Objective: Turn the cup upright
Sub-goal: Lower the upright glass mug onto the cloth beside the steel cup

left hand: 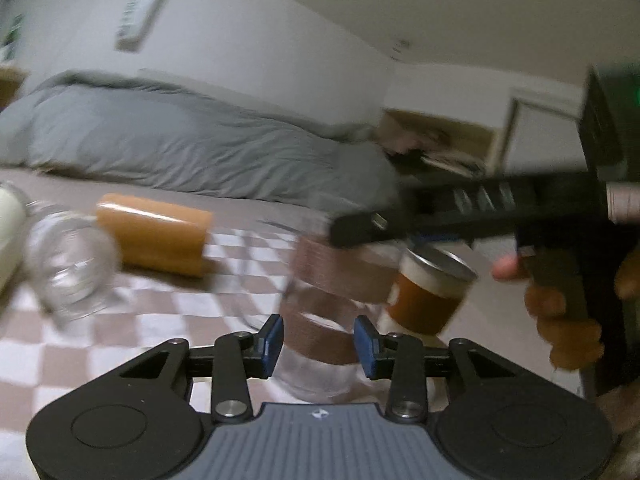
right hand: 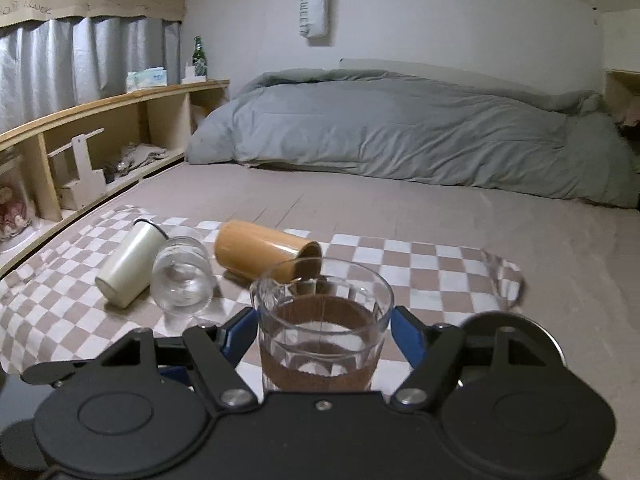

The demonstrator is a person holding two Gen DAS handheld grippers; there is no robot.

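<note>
A clear glass mug with a brown cork band [right hand: 322, 328] stands upright on the checkered cloth, mouth up, between the blue pads of my right gripper [right hand: 324, 334]. The pads sit a little off its sides, so the jaws look open. In the left wrist view the same mug [left hand: 320, 336] is blurred and sits between the blue pads of my left gripper [left hand: 319, 344], which also stands apart from it. The right gripper's black body [left hand: 460, 216] crosses above the mug there.
On the cloth lie a tan cup [right hand: 266, 256], a clear glass [right hand: 182, 280] and a white tumbler [right hand: 130, 262], all on their sides. A brown cup with a metal lid [left hand: 430, 292] stands to the right. A grey duvet [right hand: 400, 132] is behind; wooden shelves [right hand: 100, 148] on the left.
</note>
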